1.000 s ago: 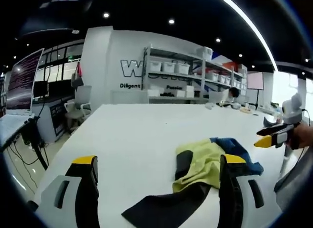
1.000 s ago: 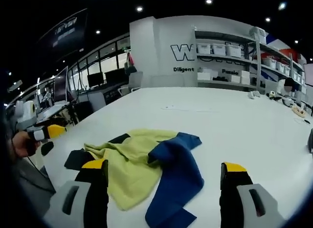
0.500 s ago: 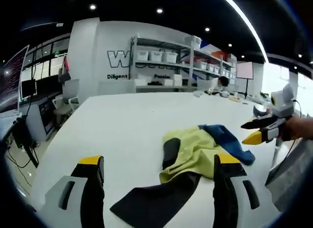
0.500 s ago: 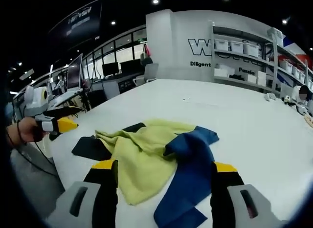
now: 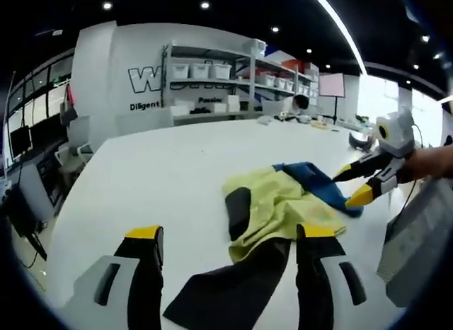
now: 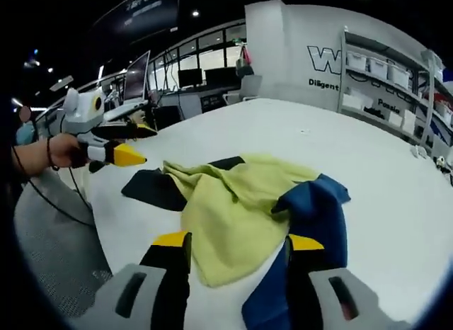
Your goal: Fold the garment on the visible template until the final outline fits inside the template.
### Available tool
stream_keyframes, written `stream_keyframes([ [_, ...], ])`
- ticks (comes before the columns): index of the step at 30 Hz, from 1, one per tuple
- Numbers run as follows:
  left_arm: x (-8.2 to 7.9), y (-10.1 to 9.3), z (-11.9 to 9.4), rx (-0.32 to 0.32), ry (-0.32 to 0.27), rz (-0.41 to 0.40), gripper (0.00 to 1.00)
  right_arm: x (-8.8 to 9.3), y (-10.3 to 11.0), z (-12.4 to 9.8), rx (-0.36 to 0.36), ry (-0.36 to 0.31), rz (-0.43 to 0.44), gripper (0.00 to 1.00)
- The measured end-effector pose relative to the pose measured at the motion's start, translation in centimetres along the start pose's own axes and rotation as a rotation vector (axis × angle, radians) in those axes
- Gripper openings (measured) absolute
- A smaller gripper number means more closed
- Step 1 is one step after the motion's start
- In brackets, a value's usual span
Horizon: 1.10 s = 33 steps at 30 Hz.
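White bench, one. One garment, crumpled near the bench edge: yellow body, blue and black parts. Looks soft, light and floppy; will likely sag and drag, so best pinched at an edge or corner. No template outline discernible. Two claws: left claw spread over the black part, right claw spread over yellow and blue cloth, both empty.

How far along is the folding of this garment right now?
Nothing looks folded yet: the garment lies crumpled on the white table, yellow, blue and black parts bunched together. In hand: the right gripper is low over its yellow and blue parts, jaws apart, gripping nothing, and the left gripper hangs open over the black part. Left: spreading it out and making every fold. I cannot make out a template.
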<state>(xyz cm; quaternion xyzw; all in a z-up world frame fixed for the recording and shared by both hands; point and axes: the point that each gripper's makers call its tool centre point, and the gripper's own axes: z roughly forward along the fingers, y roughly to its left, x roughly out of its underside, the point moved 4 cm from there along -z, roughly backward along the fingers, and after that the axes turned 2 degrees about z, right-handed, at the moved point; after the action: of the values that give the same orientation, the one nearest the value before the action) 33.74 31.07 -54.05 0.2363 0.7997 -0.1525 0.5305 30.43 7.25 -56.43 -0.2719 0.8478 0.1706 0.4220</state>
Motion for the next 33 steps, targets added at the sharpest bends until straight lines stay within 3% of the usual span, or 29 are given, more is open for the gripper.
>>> stream_keyframes([
  [6, 0.8, -0.5, 0.3, 0.020, 0.039, 0.029, 0.67, 0.8, 1.1, 1.0, -0.051, 0.071, -0.064, 0.41],
  [11, 0.7, -0.5, 0.3, 0.020, 0.034, 0.042, 0.67, 1.4, 1.8, 1.7, -0.088, 0.124, -0.109, 0.34],
  [13, 0.7, -0.4, 0.3, 0.016, 0.034, 0.042, 0.67, 2.0, 1.8, 1.9, -0.087, 0.180, -0.139, 0.31],
  [18, 0.6, -0.3, 0.3, 0.010, 0.030, 0.045, 0.66, 2.5, 2.3, 2.5, -0.099, 0.228, -0.181, 0.25],
  [23, 0.5, -0.3, 0.2, 0.006, 0.030, 0.047, 0.66, 2.8, 2.6, 2.8, -0.089, 0.269, -0.250, 0.19],
  [26, 0.5, -0.3, 0.2, 0.002, 0.030, 0.045, 0.66, 3.0, 2.7, 3.1, -0.090, 0.286, -0.254, 0.17],
  [30, 0.4, -0.3, 0.2, 0.002, 0.027, 0.043, 0.67, 3.4, 2.6, 3.2, -0.078, 0.323, -0.276, 0.06],
  [33, 0.4, -0.4, 0.2, 0.005, 0.025, 0.045, 0.67, 3.3, 2.6, 3.4, -0.073, 0.314, -0.274, 0.06],
])
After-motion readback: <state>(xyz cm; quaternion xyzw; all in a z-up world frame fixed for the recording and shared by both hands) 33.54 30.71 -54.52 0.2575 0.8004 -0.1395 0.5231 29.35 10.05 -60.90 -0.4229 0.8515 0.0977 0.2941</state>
